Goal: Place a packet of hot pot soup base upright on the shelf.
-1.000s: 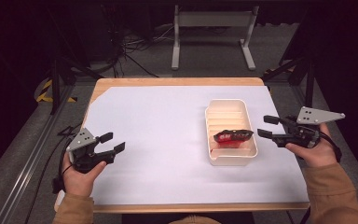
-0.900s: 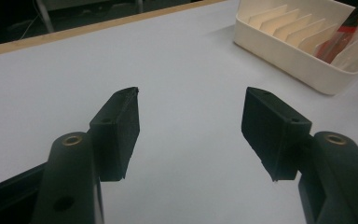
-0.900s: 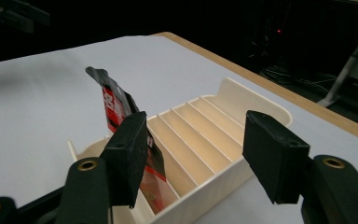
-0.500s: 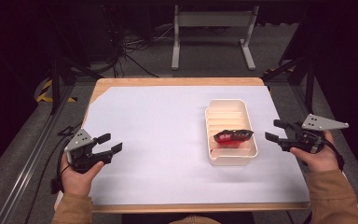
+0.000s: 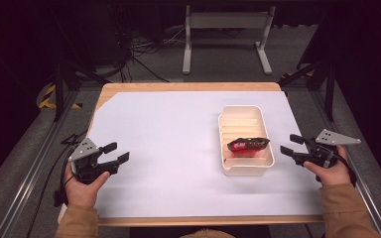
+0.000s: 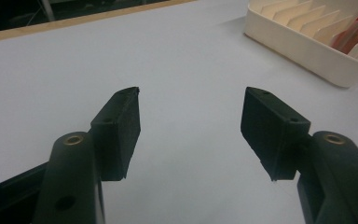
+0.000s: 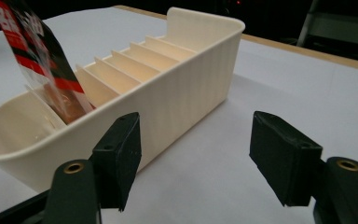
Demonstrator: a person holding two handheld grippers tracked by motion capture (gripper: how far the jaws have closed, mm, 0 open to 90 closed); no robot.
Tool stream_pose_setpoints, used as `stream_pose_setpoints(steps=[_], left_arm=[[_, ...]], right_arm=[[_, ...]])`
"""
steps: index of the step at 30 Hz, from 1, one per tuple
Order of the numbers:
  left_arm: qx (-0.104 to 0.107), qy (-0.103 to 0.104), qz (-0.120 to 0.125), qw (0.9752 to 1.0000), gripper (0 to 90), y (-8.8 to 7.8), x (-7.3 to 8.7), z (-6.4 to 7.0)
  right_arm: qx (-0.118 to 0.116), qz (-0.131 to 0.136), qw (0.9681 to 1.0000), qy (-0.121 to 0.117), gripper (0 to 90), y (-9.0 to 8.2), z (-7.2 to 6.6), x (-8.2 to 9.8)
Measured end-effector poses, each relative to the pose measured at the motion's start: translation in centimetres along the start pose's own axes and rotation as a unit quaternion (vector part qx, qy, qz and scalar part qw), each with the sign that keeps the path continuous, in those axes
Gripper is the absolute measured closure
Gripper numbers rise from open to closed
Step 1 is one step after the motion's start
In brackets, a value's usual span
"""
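place: lab or workshop | cues: metal frame rails (image 5: pixel 30 168), floor cables (image 5: pixel 144 49), white-covered wooden table (image 5: pixel 178 134)

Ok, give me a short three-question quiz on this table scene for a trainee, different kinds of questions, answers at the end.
1. True or false: the left gripper is shut on the packet.
2. The cream bin stands nearer which gripper? A) left B) right
3. Fill in: the red and black packet sits in a slot toward the bin's ____ end, seen from the person.

Key
1. False: its jaws stand open over the bare white table cover, holding nothing.
2. B
3. Near
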State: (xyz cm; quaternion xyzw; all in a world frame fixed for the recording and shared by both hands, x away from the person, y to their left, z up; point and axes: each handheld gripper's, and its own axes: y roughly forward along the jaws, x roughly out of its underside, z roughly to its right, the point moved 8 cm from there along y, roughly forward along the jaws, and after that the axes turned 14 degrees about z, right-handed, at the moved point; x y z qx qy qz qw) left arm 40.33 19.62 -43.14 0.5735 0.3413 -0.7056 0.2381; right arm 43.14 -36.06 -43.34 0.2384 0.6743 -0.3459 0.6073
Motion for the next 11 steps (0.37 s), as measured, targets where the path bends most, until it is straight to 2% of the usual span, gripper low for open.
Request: stream_pose_setpoints(steps=[2, 6, 9, 11], left_arm=[[0.000, 0.002, -0.002, 1.0000, 38.8, 0.1, 0.3, -0.1], [0.000, 0.000, -0.004, 1.0000, 38.8, 0.2, 0.5, -0.1], [0.000, 0.000, -0.006, 1.0000, 38.8, 0.3, 0.7, -0.2], [-0.003, 0.008, -0.009, 0.9999, 40.1, 0.3, 0.8, -0.2]], right_arm=[[0.006, -0.013, 0.9999, 0.007, 33.5, 0.2, 0.2, 1.3], [0.007, -0.025, 0.9996, 0.013, 33.4, 0.4, 0.2, 2.2], [0.008, -0.025, 0.9995, 0.015, 33.4, 0.6, 0.1, 2.4], [0.007, -0.023, 0.9996, 0.015, 33.4, 0.6, 0.0, 2.4]])
